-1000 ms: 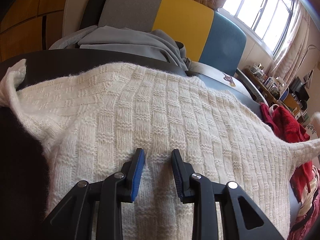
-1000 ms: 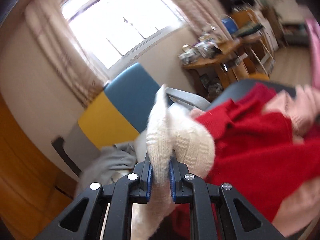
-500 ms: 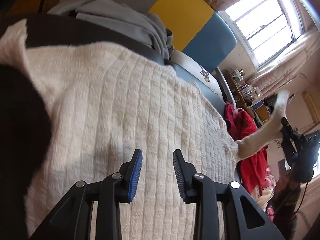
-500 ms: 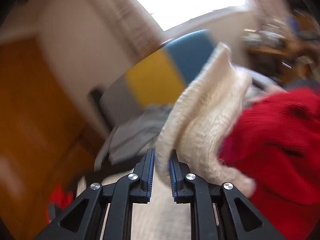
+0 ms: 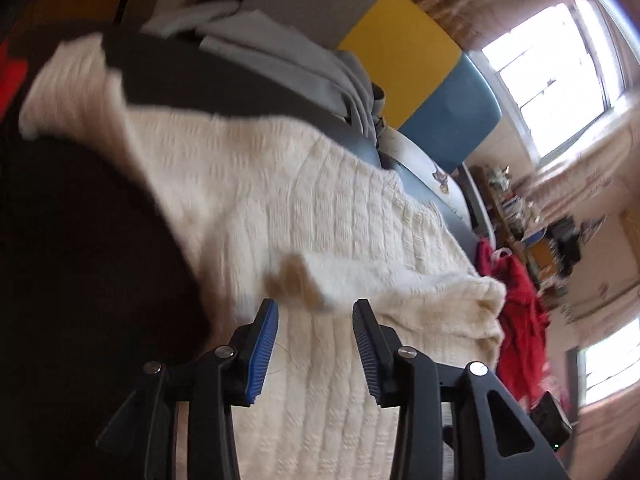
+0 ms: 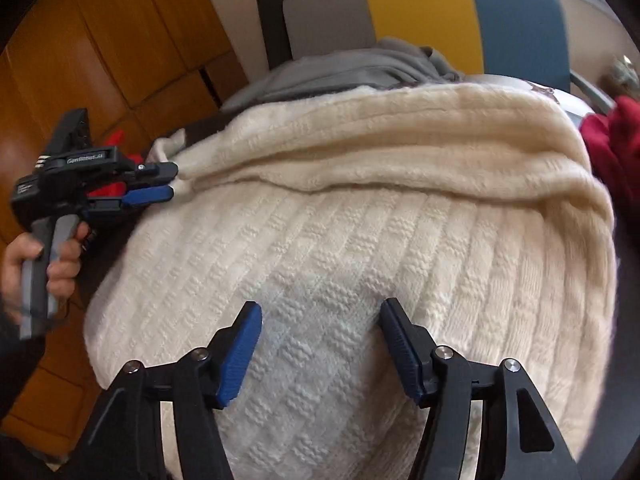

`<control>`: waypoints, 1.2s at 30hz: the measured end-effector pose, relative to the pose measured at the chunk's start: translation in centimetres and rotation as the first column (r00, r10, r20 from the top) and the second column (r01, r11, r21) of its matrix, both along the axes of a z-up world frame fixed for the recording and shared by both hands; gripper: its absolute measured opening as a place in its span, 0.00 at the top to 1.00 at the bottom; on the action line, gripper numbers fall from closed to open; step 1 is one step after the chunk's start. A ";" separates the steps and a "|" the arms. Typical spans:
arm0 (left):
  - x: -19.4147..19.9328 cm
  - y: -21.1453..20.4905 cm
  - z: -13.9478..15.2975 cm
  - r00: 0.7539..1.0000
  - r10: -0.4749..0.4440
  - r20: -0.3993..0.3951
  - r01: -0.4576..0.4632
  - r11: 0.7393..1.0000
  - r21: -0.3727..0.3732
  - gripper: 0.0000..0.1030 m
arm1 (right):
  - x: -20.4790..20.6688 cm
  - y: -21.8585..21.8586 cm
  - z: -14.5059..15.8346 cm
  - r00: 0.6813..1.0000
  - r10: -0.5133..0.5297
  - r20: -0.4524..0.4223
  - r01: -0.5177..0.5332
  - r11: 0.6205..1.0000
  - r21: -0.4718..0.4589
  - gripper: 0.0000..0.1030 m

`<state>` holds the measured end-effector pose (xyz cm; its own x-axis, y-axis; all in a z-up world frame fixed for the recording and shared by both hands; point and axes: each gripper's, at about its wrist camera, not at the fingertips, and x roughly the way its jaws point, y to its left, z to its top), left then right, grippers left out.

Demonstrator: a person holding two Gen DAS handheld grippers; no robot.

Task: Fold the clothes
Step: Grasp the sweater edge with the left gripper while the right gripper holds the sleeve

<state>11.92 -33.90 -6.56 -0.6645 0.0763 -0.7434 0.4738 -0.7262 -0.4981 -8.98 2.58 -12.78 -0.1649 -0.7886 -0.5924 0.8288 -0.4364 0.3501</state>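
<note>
A headboard (image 6: 420, 8) panelled in grey, yellow and blue is seen at the back. Wooden panelling (image 6: 100, 32) is seen to its left. Bright windows (image 5: 548, 80) with curtains are shown, and what may be a cluttered desk (image 5: 536, 236) is blurred.

Blurred lettering on left hand-held gripper (image 6: 168, 180)

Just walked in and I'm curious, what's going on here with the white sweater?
A person is folding a cream knit sweater spread on a dark surface, holding tongs in each hand. One sleeve lies folded across the sweater's body. The right tongs hover open above the knit, holding nothing. The left tongs, gripped by a hand, are open near the sleeve's end. A grey garment and a red one wait nearby.
</note>
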 end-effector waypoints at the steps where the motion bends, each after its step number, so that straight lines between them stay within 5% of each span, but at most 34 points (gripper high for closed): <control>1: -0.3 -0.1 0.7 1.000 -0.016 0.002 0.016 0.999 -0.051 0.60 | 0.5 0.3 -0.9 1.000 -0.001 0.005 0.001 1.000 0.002 0.36; 5: -2.6 2.1 2.1 0.973 -0.216 0.084 0.231 0.928 -0.291 0.56 | 1.4 0.7 -2.9 1.000 0.007 0.029 -0.006 1.000 -0.009 0.31; 9: -4.5 5.5 1.6 0.889 -0.396 0.231 0.459 0.752 -0.473 0.52 | 1.4 1.3 -2.9 0.998 0.037 0.059 -0.035 0.998 -0.042 0.24; 12: -5.8 7.7 0.4 0.819 -0.470 0.330 0.573 0.623 -0.533 0.52 | 1.4 1.7 -3.1 0.995 0.048 0.083 -0.042 0.997 -0.069 0.24; 14: -6.8 8.5 -0.7 0.789 -0.471 0.395 0.613 0.561 -0.556 0.52 | 1.6 2.0 -3.1 0.995 0.052 0.091 -0.045 0.996 -0.078 0.24; 15: -7.3 8.3 -1.2 0.783 -0.458 0.420 0.621 0.551 -0.557 0.54 | 1.6 2.1 -3.2 0.994 0.055 0.093 -0.047 0.996 -0.081 0.23; 16: -8.1 7.7 -1.8 0.781 -0.445 0.439 0.625 0.578 -0.525 0.60 | 1.7 2.1 -3.2 0.994 0.057 0.094 -0.050 0.995 -0.082 0.22; 17: -8.8 6.9 -2.1 0.780 -0.438 0.447 0.623 0.614 -0.485 0.81 | 1.7 2.2 -3.1 0.994 0.059 0.095 -0.051 0.995 -0.082 0.22; 18: -9.3 5.5 -1.3 0.796 -0.460 0.393 0.598 0.698 -0.394 0.89 | 1.7 2.3 -3.1 0.994 0.060 0.095 -0.052 0.995 -0.083 0.21; 19: -9.4 4.0 0.2 0.818 -0.495 0.292 0.569 0.771 -0.285 0.94 | 1.7 2.3 -3.1 0.993 0.061 0.096 -0.053 0.995 -0.083 0.21; 21: -8.5 1.2 3.8 0.850 -0.526 0.018 0.525 0.846 -0.094 0.94 | 1.7 2.4 -3.1 0.993 0.064 0.100 -0.055 0.995 -0.088 0.21; 23: -7.1 -1.1 6.8 0.847 -0.495 -0.195 0.511 0.859 0.038 0.94 | 1.7 2.4 -3.2 0.992 0.071 0.105 -0.061 0.994 -0.095 0.19; 27: -5.3 -3.4 5.8 0.871 -0.459 -0.174 0.483 0.865 0.138 0.94 | 1.8 2.4 -3.2 0.992 0.073 0.107 -0.063 0.993 -0.098 0.19; 30: -4.7 -4.4 1.8 0.913 -0.406 0.038 0.396 0.906 0.146 0.94 | 1.7 2.3 -3.0 0.990 0.070 0.119 -0.060 0.995 -0.085 0.19; 33: -3.2 -5.5 0.4 0.930 -0.368 -0.002 0.359 0.905 0.227 0.94 | 0.9 2.4 -1.5 0.986 0.039 0.163 -0.034 0.999 -0.032 0.20; 36: -1.8 -5.0 2.9 0.901 -0.406 -0.152 0.432 0.872 0.228 0.94 | -1.3 5.3 1.6 0.991 -0.054 0.119 0.066 0.993 -0.101 0.20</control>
